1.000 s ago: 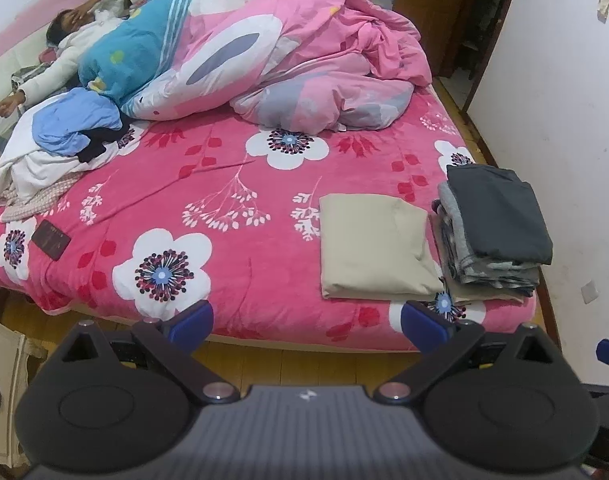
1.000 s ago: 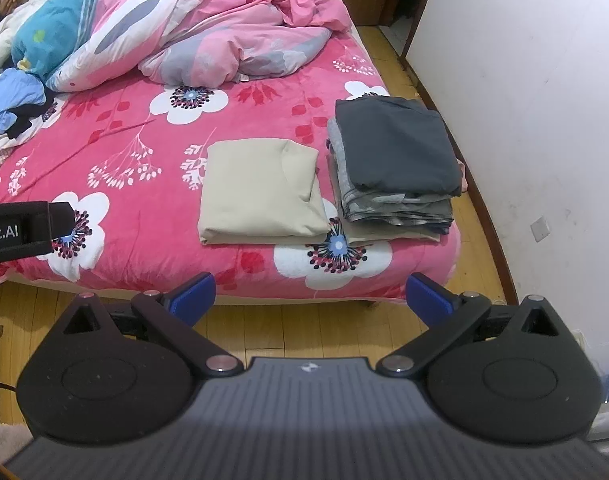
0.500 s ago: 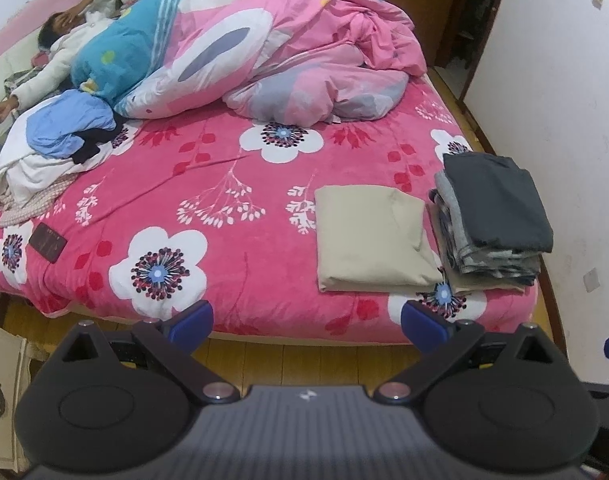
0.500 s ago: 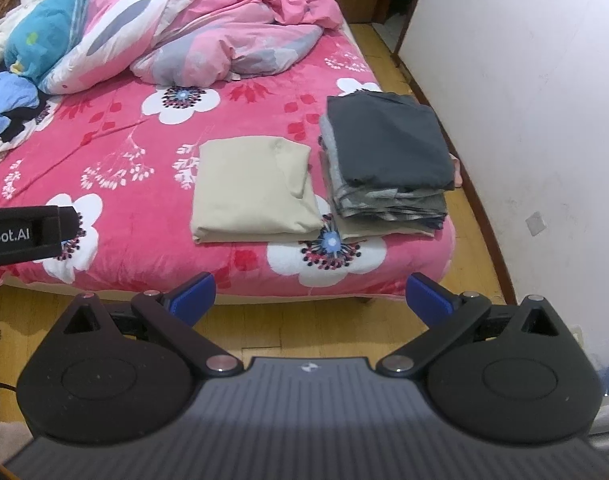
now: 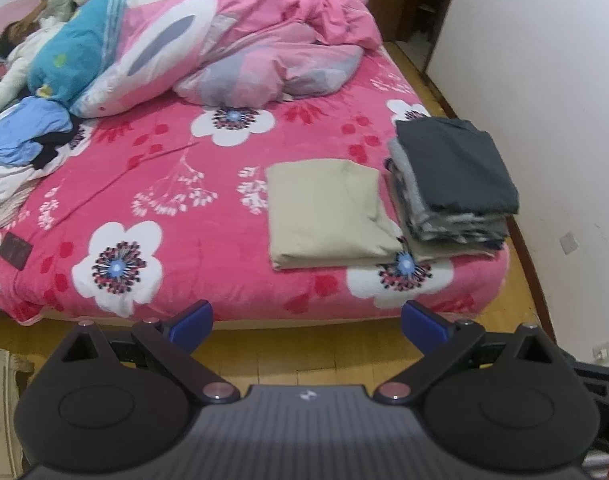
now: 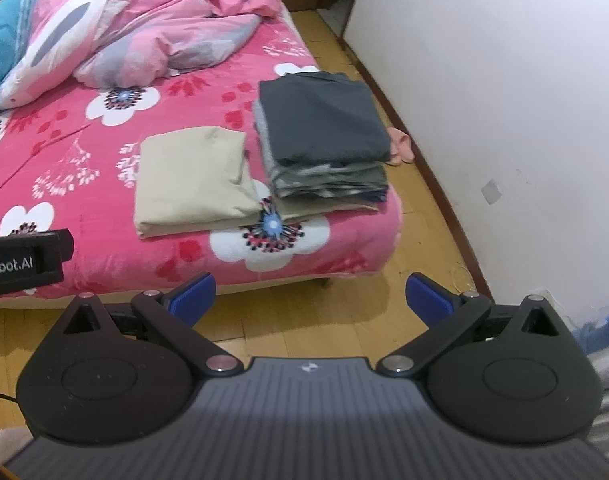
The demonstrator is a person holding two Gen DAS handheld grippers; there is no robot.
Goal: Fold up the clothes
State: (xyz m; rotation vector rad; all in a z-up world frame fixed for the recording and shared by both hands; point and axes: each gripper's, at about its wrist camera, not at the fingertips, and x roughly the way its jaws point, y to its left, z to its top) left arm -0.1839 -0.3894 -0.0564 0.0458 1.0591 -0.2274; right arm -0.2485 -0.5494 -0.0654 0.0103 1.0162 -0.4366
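Left wrist view shows your left tool [image 5: 306, 318] held over the wooden floor [image 5: 304, 354] just off the near edge of the bed [image 5: 184, 240], its blue fingertips [image 5: 192, 320] spread wide with nothing between them. Your right tool [image 6: 310, 296] hangs the same way in the right wrist view, jaws released and empty, off the bed's near right corner. On the pink flowered bed cover, the folded beige garment [image 5: 328, 216] lies flat near the near edge, toward the right corner. Just beside it on the right, touching or nearly so, sits the stack of folded clothes [image 5: 452, 184], with a dark grey piece on top and patterned grey layers under it; the stack rests at the right edge of the bed. Toward the far edge, a crumpled pink quilt [image 5: 264, 40] is heaped, and a person [image 5: 16, 52] lies at the far left corner, partly under it. A loose pile of unfolded clothes [image 5: 20, 144], blue, black and white, sits at the left edge, well apart from your tools. A small dark flat object [image 5: 14, 250] lies near the near left corner.
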